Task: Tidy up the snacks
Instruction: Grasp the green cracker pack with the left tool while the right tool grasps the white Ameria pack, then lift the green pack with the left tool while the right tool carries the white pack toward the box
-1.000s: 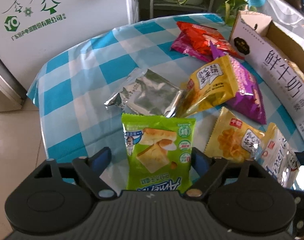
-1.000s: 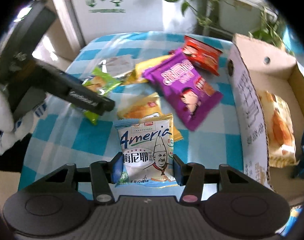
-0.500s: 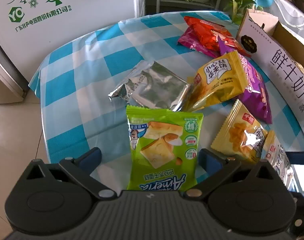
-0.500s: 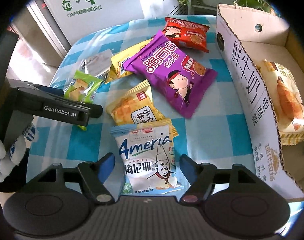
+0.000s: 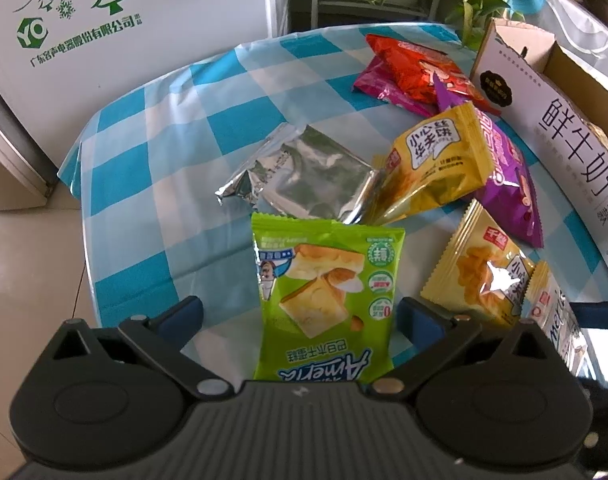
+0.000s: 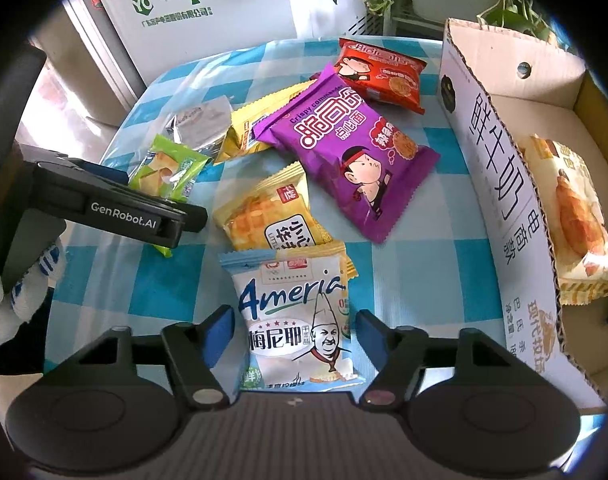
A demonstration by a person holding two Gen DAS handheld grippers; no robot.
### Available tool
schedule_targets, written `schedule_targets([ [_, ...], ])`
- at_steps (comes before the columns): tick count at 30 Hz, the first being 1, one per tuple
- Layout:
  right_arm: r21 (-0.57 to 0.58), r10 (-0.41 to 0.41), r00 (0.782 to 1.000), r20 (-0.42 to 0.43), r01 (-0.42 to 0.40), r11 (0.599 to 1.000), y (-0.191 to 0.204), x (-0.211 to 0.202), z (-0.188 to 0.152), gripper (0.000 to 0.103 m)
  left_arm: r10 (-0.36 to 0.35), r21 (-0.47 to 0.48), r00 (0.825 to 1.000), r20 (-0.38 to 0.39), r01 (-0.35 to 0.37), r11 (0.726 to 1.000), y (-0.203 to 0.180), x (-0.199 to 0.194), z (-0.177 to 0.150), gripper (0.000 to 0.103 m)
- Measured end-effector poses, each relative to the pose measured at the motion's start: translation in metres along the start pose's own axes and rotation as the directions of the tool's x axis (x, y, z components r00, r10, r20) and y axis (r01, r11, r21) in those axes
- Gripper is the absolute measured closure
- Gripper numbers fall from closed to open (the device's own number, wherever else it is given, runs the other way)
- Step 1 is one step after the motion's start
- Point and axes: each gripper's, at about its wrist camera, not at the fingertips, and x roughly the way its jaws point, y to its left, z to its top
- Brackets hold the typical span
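Green Ameria packet [image 5: 324,304] lay on the desk [image 5: 151,168] between my left tool's [image 5: 299,316] spread jaws; right tool [image 6: 293,330], closing, straddled the white Ameria packet [image 6: 293,316], untouched. I judged centring first wisest.

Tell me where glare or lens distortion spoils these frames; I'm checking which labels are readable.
Left wrist view: glare on the silver foil packet hides its print, and straight edges bow toward the borders. Right wrist view: a black fisheye ring darkens the corners, the carton wall curves, yet the purple packet reads sharply.
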Motion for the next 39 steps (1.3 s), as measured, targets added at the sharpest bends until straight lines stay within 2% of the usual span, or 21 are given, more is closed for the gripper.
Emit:
schedule_targets([
  [2,-0.001,0.002,1.0,0.002,-0.002,1.0,0.0,0.0,0.0,0.04,-0.013,0.006,1.0,0.012,0.013,1.0,-0.001,-0.003,0.0,0.012],
  [4,0.0,0.007,1.0,0.01,-0.007,1.0,0.0,-0.003,0.001,0.043,-0.018,0.027,0.999,0.03,0.017,0.999,-0.004,-0.008,-0.001,0.03],
  [7,-0.004,0.01,0.999,0.034,-0.01,1.0,0.0,-0.008,0.003,0.046,-0.035,0.038,0.999,0.04,0.034,0.999,-0.006,-0.013,-0.001,0.048],
  [12,0.012,0.015,0.998,0.062,-0.015,1.0,-0.003,-0.015,0.006,0.046,-0.037,0.022,0.998,0.055,0.036,0.999,-0.005,-0.02,-0.004,0.051],
  [21,0.028,0.021,0.994,0.111,-0.024,0.999,-0.002,-0.023,0.014,0.046,-0.005,-0.01,0.99,0.142,0.007,1.0,-0.006,-0.04,-0.007,0.051],
  [25,0.026,0.021,0.99,0.138,-0.025,0.999,-0.003,-0.029,0.018,0.046,-0.001,-0.074,0.984,0.176,0.014,0.997,-0.003,-0.049,-0.01,0.051],
  [30,0.053,0.019,0.983,0.182,-0.029,0.998,-0.008,-0.04,0.024,0.046,0.016,-0.107,0.977,0.213,0.007,0.994,-0.008,-0.055,-0.015,0.051],
  [39,0.105,0.012,0.969,0.246,-0.039,0.994,-0.022,-0.058,0.033,0.046,0.005,-0.138,0.976,0.216,0.025,0.99,-0.026,-0.052,-0.027,0.051],
])
